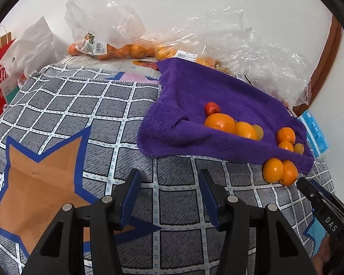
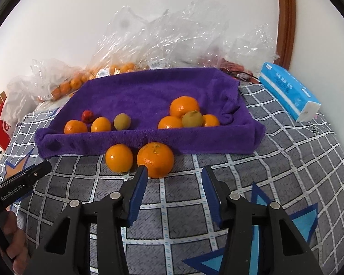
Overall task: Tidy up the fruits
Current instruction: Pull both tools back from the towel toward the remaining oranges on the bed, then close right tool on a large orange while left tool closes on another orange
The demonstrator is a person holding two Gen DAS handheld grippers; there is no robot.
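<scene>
A purple towel point(image 2: 149, 91) lies on the checked cloth point(image 2: 183, 197) and holds two groups of fruit: oranges, a small red fruit point(image 2: 87, 116) and green-yellow fruits point(image 2: 122, 121). Two oranges sit on the cloth just in front of the towel: a smaller one point(image 2: 119, 158) and a larger one point(image 2: 155, 159). My right gripper point(image 2: 173, 174) is open and empty, its left finger just in front of the larger orange. My left gripper point(image 1: 169, 176) is open and empty over the cloth, left of the two loose oranges point(image 1: 279, 171). The towel also shows in the left wrist view point(image 1: 217, 96).
Clear plastic bags with more oranges point(image 2: 80, 80) lie behind the towel against the wall. A blue tissue pack point(image 2: 289, 96) lies at the right. A red paper bag point(image 1: 0, 80) stands at the far left. A brown wooden frame point(image 2: 286, 20) runs up the wall.
</scene>
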